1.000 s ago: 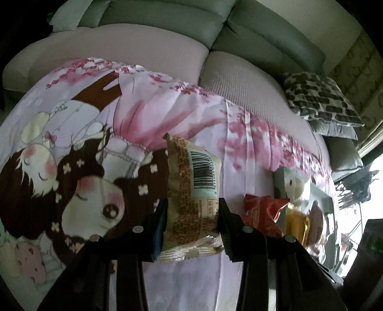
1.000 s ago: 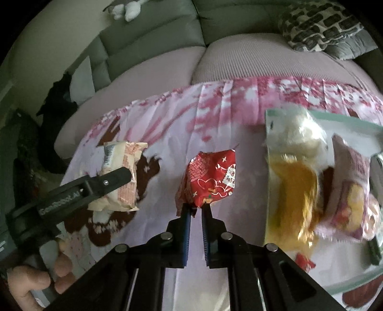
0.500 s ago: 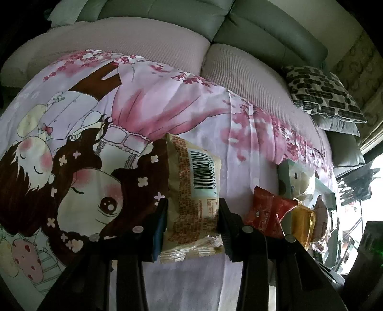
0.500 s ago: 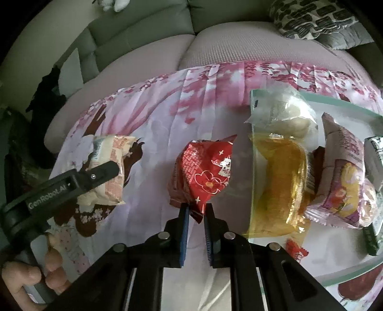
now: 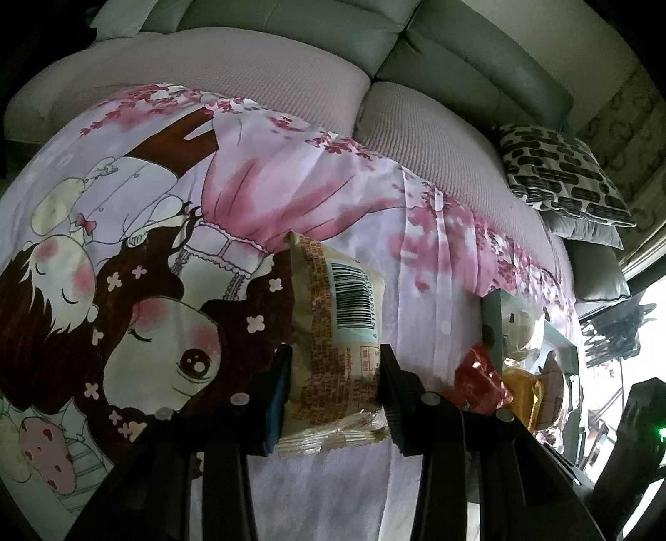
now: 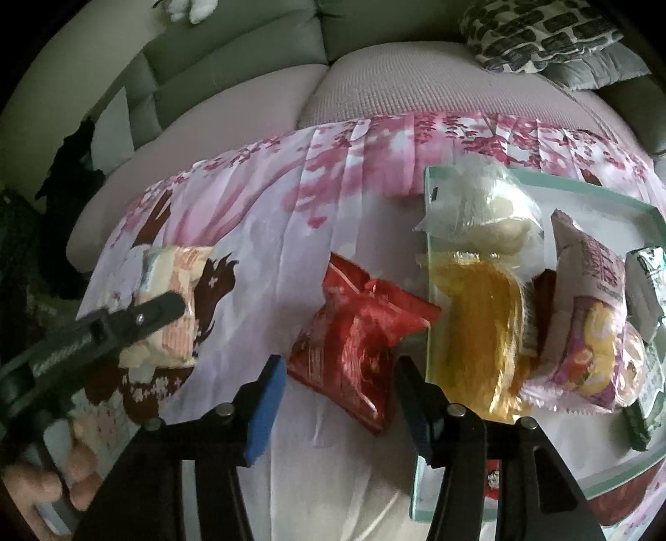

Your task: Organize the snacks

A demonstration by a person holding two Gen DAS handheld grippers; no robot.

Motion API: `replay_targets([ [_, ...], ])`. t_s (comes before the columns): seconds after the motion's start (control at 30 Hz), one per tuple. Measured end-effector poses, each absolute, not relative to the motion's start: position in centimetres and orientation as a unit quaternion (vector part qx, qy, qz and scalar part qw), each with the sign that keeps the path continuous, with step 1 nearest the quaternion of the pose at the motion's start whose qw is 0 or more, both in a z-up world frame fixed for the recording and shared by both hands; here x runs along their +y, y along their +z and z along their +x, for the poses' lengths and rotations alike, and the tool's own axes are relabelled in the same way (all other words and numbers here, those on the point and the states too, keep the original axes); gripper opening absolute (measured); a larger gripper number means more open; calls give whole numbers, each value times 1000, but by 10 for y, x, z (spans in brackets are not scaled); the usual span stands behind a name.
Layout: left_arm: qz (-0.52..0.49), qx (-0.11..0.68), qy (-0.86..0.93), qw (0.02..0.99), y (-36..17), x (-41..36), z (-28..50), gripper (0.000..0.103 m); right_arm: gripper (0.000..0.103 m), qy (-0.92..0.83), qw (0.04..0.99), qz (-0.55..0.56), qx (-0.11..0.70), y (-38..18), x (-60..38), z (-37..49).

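Note:
My left gripper (image 5: 335, 358) is shut on a cream snack packet (image 5: 333, 324) with a barcode, held just above the pink cartoon cloth (image 5: 145, 249). From the right wrist view that packet (image 6: 175, 266) shows at the left, in the left gripper (image 6: 137, 320). My right gripper (image 6: 339, 368) has its jaws opening. A red snack packet (image 6: 362, 328) lies loose on the cloth between the fingers, and its right corner reaches the tray's left edge. The pale green tray (image 6: 582, 187) on the right holds several snack packets.
The cloth covers a low table in front of a grey-green sofa (image 5: 291, 25) with pinkish seat cushions (image 6: 416, 83). A black-and-white patterned pillow (image 5: 557, 170) lies on the sofa at the right. A person's fingers (image 6: 79, 470) hold the left gripper's handle at the lower left.
The right gripper carried the red packet rightward to the tray's edge, then its jaws came apart and released it. The left gripper kept still with the cream packet.

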State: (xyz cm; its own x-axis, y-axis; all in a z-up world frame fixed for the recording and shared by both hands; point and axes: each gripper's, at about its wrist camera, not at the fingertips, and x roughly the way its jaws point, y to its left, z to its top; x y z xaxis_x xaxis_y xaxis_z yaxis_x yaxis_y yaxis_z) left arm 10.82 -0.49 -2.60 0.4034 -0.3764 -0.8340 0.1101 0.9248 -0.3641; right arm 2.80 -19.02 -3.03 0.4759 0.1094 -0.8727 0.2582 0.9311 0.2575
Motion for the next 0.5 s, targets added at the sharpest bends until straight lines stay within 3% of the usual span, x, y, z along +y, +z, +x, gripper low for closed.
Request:
replay_targets([
  [0.5, -121, 525, -149, 829, -26, -8, 109, 42, 56, -77, 840, 168, 510, -39, -184, 43],
])
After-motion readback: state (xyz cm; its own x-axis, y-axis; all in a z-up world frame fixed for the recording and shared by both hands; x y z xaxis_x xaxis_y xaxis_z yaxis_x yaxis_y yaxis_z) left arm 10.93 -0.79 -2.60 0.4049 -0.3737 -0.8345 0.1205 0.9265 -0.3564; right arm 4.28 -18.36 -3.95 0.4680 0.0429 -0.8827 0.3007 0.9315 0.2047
